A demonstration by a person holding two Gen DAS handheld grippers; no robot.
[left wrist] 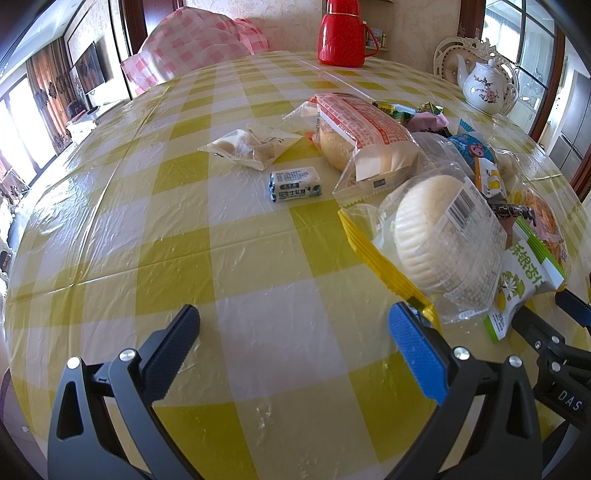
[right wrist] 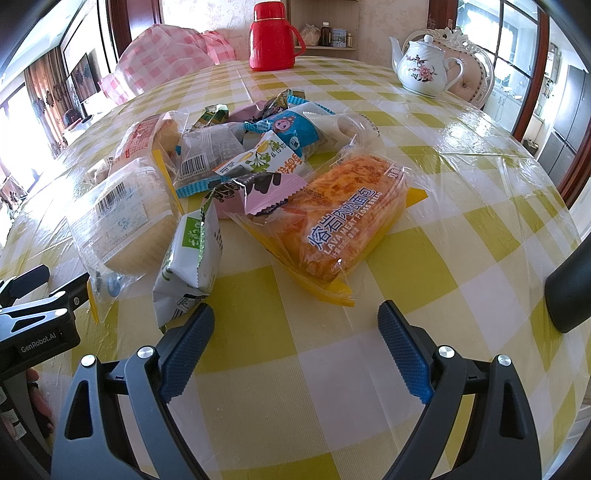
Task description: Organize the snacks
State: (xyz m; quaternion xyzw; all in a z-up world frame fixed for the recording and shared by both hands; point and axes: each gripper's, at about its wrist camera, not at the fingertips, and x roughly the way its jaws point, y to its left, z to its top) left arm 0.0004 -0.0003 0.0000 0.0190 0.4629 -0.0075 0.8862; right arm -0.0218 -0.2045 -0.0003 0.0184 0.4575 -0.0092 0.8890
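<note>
A heap of wrapped snacks lies on the yellow-checked table (left wrist: 229,266). In the left wrist view I see a round white cake in clear wrap (left wrist: 439,232), a red-printed bread pack (left wrist: 362,136), a small blue-white candy bar (left wrist: 295,184) and a clear pastry bag (left wrist: 251,146) lying apart to the left. My left gripper (left wrist: 295,325) is open and empty, just left of the cake. In the right wrist view a meat floss bread pack (right wrist: 340,218) and a green-white packet (right wrist: 190,258) lie just ahead of my right gripper (right wrist: 295,321), which is open and empty.
A red thermos (left wrist: 341,35) stands at the table's far edge, and a white flowered teapot (right wrist: 423,70) at the far right. A pink-checked cushion (left wrist: 192,44) sits behind the table. The left gripper's body shows at the right wrist view's left edge (right wrist: 33,314).
</note>
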